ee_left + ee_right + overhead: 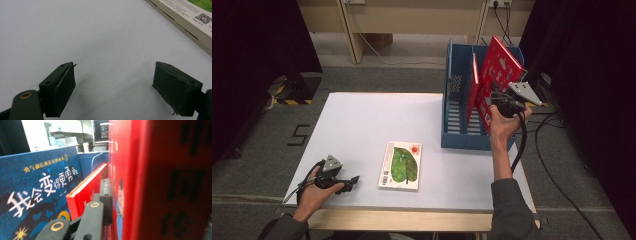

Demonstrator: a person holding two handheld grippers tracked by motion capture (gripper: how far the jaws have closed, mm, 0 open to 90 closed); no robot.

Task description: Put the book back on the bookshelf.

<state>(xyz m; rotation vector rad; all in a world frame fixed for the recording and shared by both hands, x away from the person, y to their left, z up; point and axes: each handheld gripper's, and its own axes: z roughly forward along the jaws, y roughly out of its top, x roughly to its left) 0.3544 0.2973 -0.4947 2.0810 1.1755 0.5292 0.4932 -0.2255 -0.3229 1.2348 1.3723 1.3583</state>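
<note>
Right tongs clamping red book, far pad hidden behind cover

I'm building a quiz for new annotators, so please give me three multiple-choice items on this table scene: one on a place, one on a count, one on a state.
1. Where does the green-leaf book lie?
A. flat on the white table
B. upright in the blue rack
C. on the floor

2. How many red books show at the rack in the high view?
A. one
B. two
C. four

3. How does the left claw stand?
A. shut on the green-leaf book
B. shut on a red book
C. open over bare table, holding nothing

Answers:
1 A, the book lies cover up near the middle of the table.
2 B, one thin red book stands in the rack and the right claw holds a large red book tilted above it.
3 C, the left gripper view shows a wide gap with nothing between its two black jaws.
</note>
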